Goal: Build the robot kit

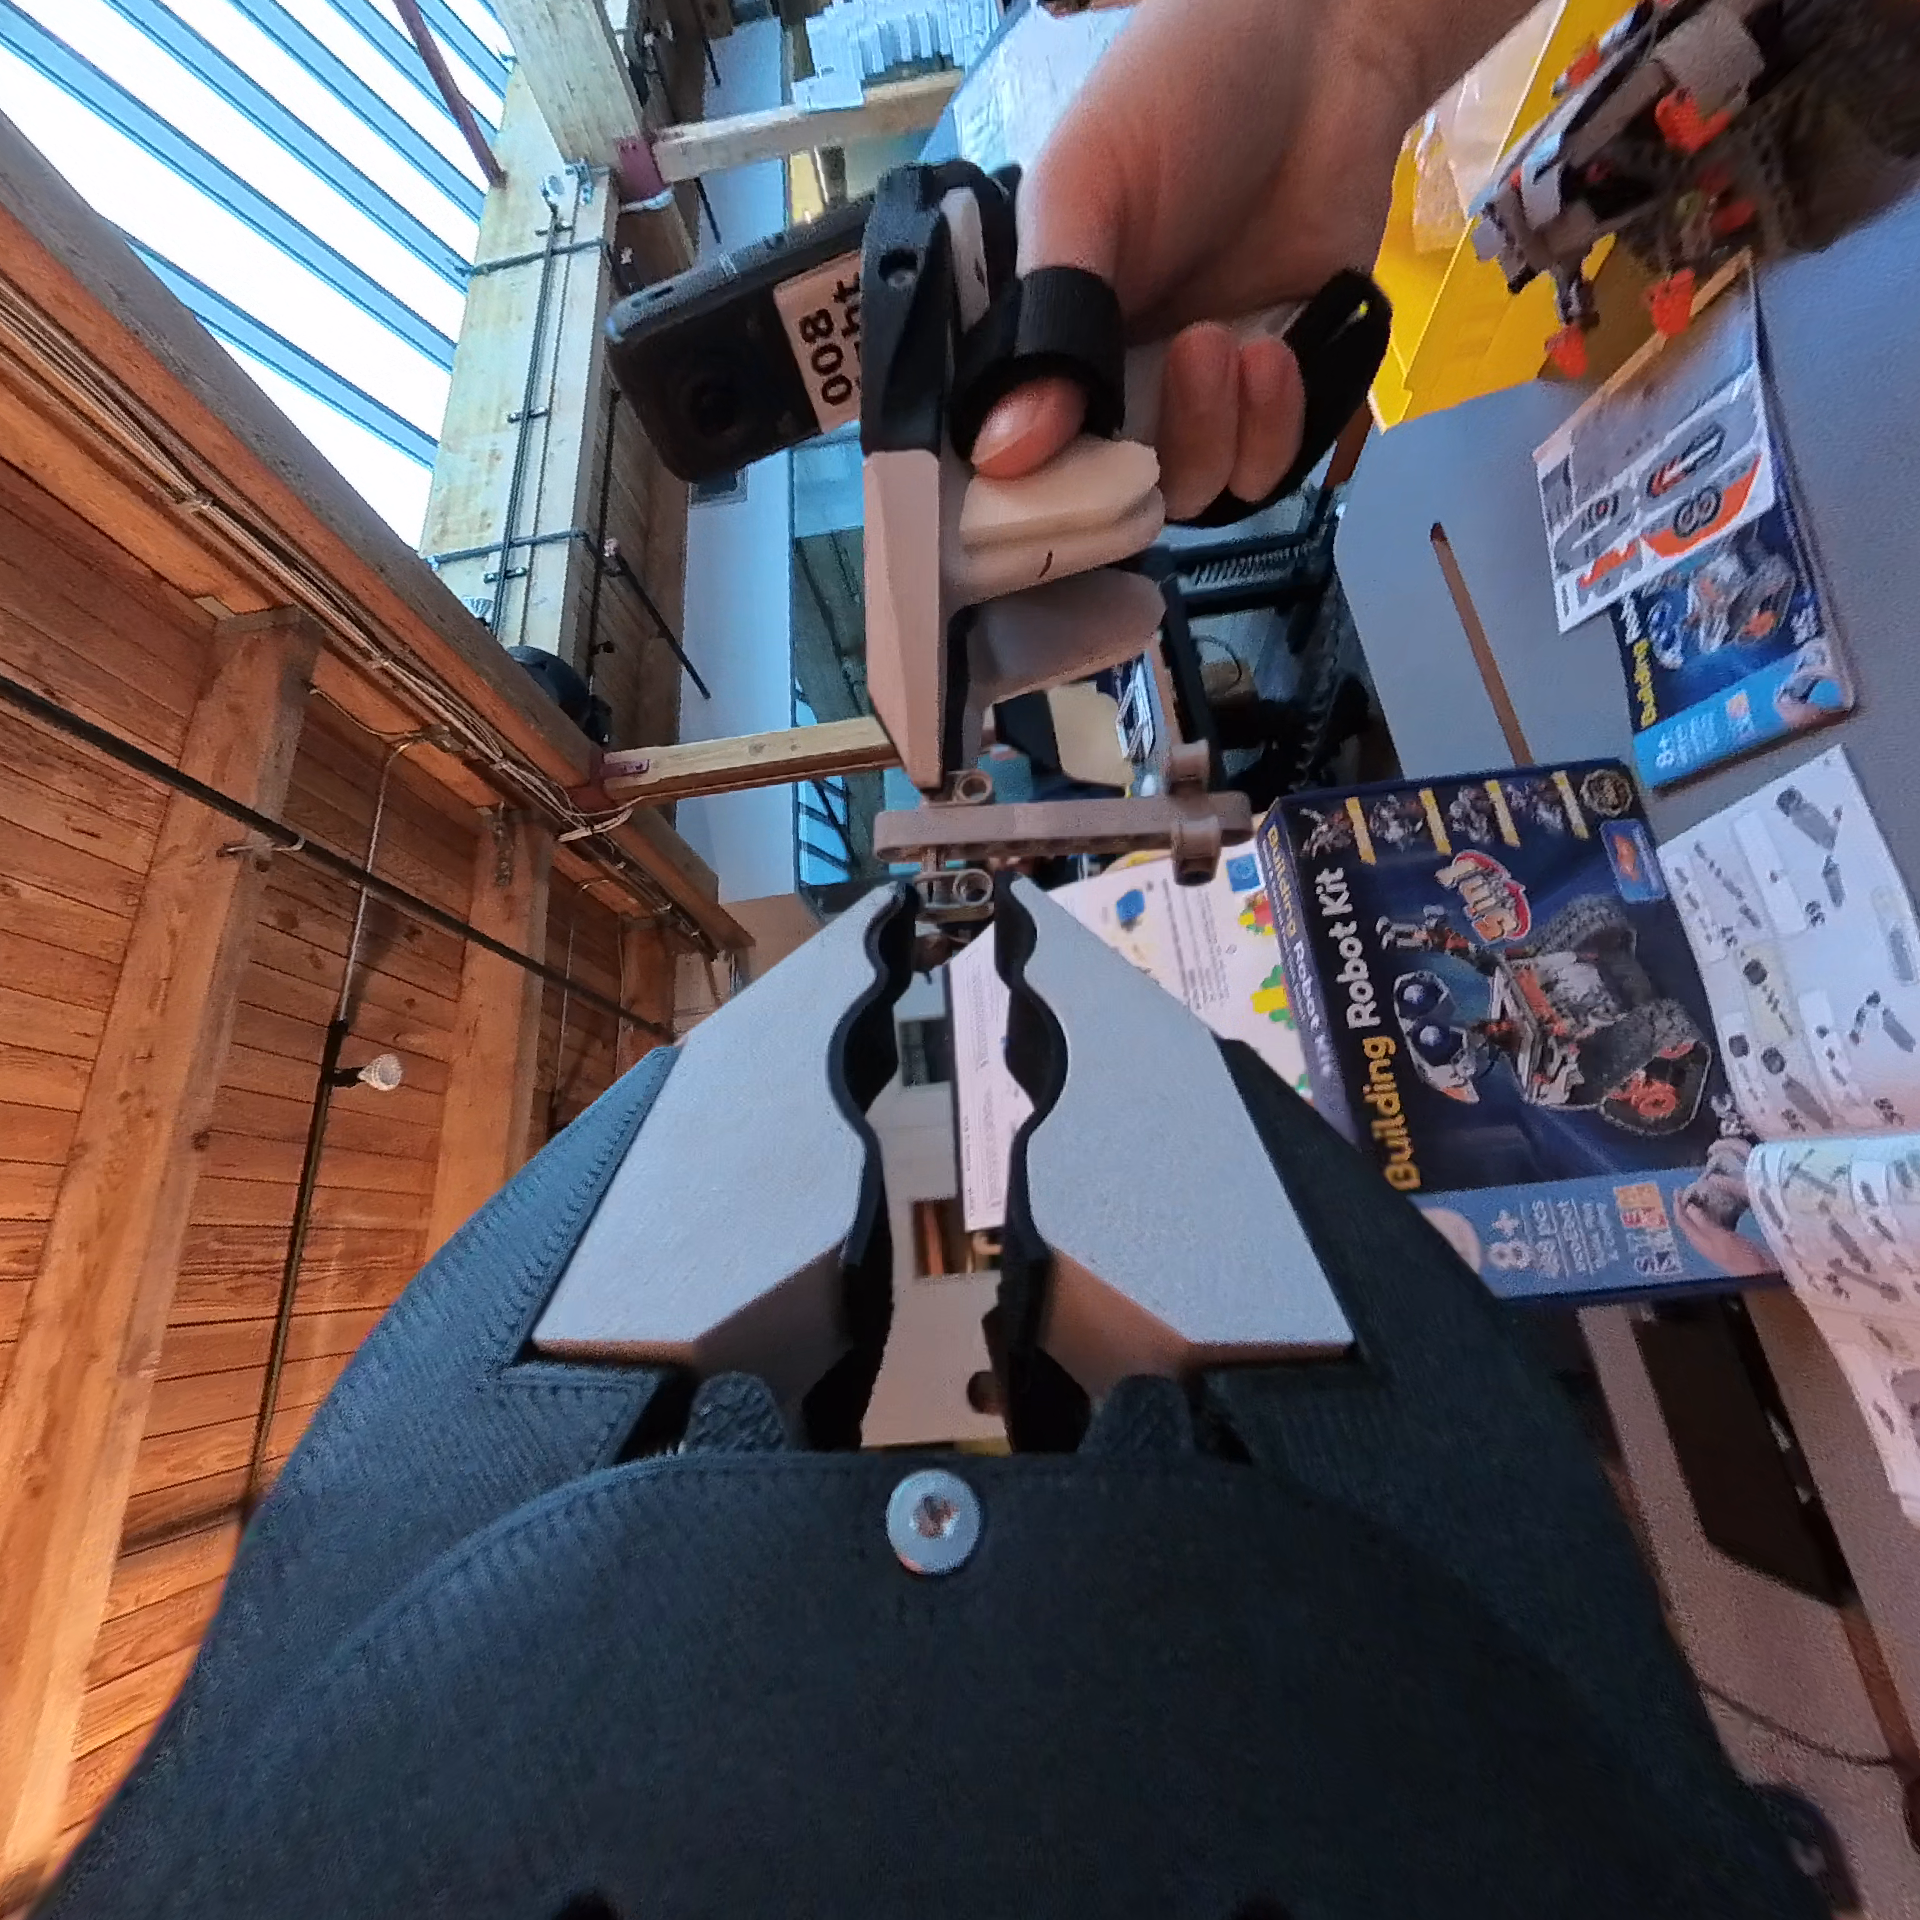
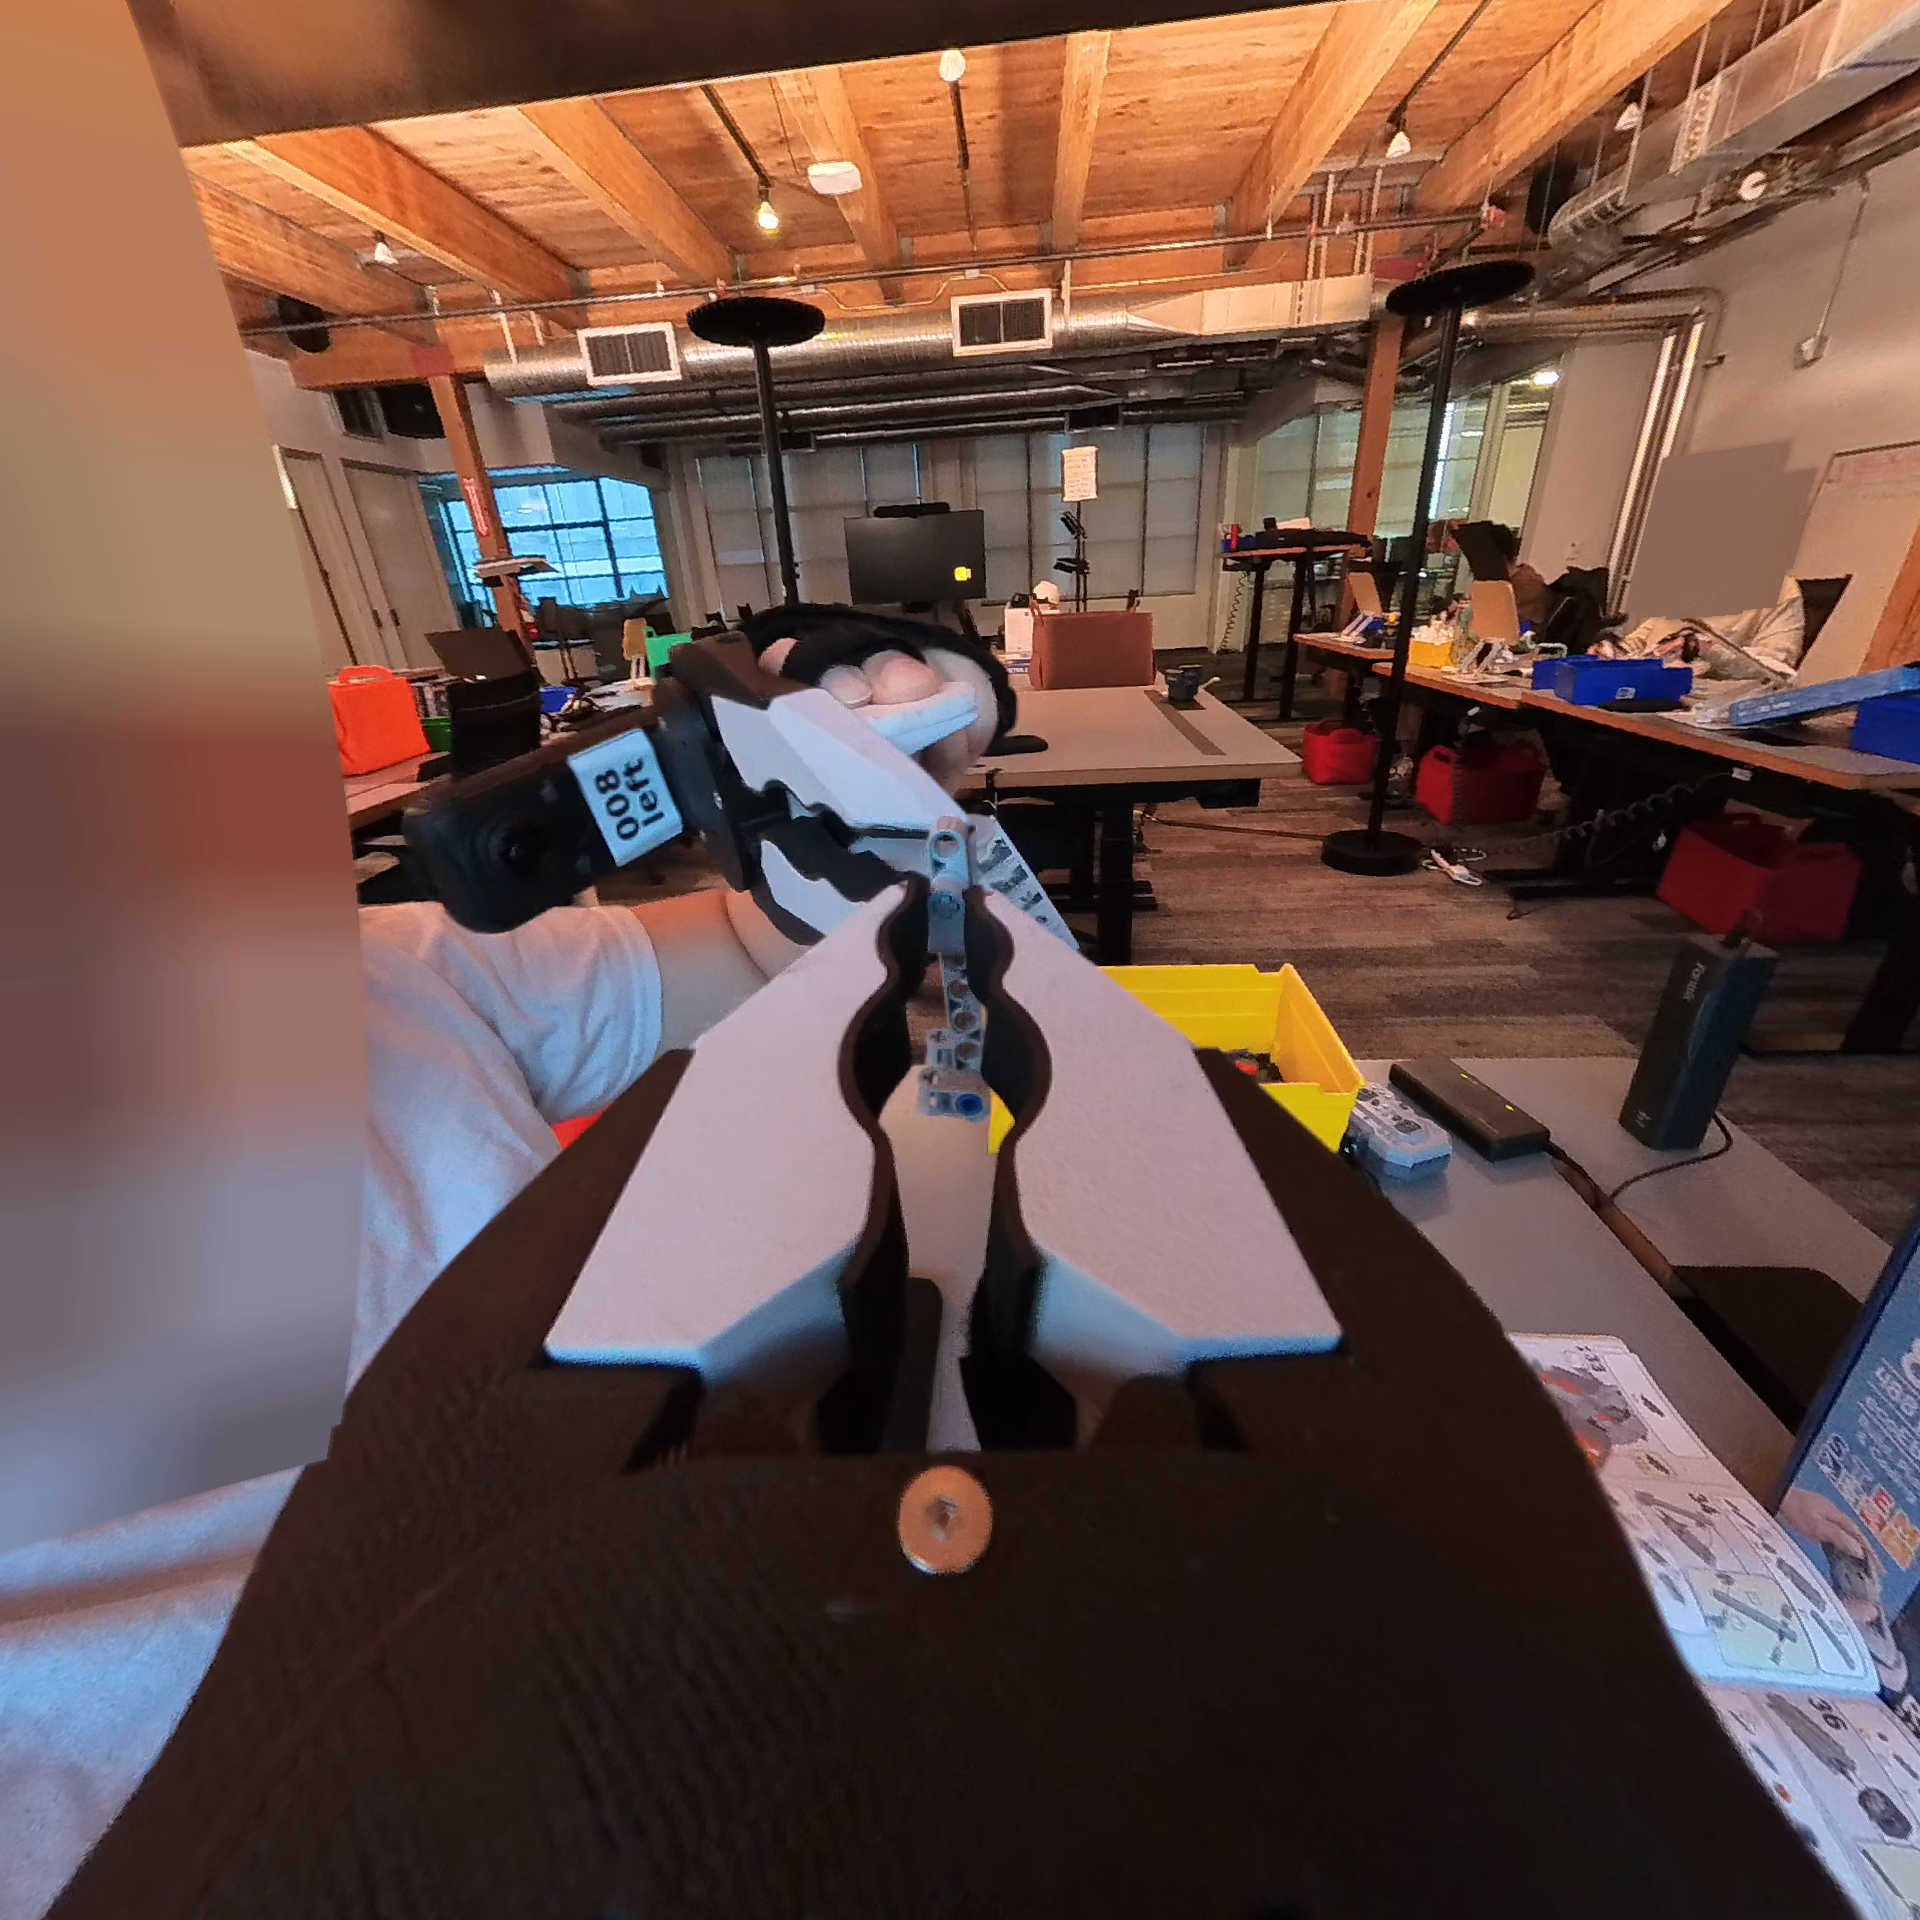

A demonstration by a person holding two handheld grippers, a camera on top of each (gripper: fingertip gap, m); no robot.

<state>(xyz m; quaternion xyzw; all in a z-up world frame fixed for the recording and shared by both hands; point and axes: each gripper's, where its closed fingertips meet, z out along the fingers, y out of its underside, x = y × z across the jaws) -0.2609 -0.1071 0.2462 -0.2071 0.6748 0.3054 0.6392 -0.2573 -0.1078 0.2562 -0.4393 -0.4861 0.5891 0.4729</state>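
Observation:
My left gripper (image 1: pixel 951 902) is shut on a small grey connector piece (image 1: pixel 958 890) at its fingertips. My right gripper (image 2: pixel 940 912) is shut on a long grey beam with holes (image 2: pixel 961 1003) that runs back between its fingers. The two grippers meet tip to tip in the air above the table. In the left wrist view the right gripper (image 1: pixel 935 774) comes down from above, held by a hand, and the beam (image 1: pixel 1060 826) lies crosswise just above the connector, touching it. In the right wrist view the left gripper (image 2: pixel 961 831) holds the connector (image 2: pixel 948 854) at the beam's far end.
A grey table (image 2: pixel 1558 1226) carries a robot kit box (image 1: pixel 1507 987), instruction sheets (image 1: pixel 1787 935), a yellow parts bin (image 2: pixel 1226 1018), a built robot model (image 1: pixel 1621 135), a black power adapter (image 2: pixel 1465 1112) and a dark upright box (image 2: pixel 1694 1039). Office desks stand behind. My two grippers' fingertips are within a few centimetres of each other.

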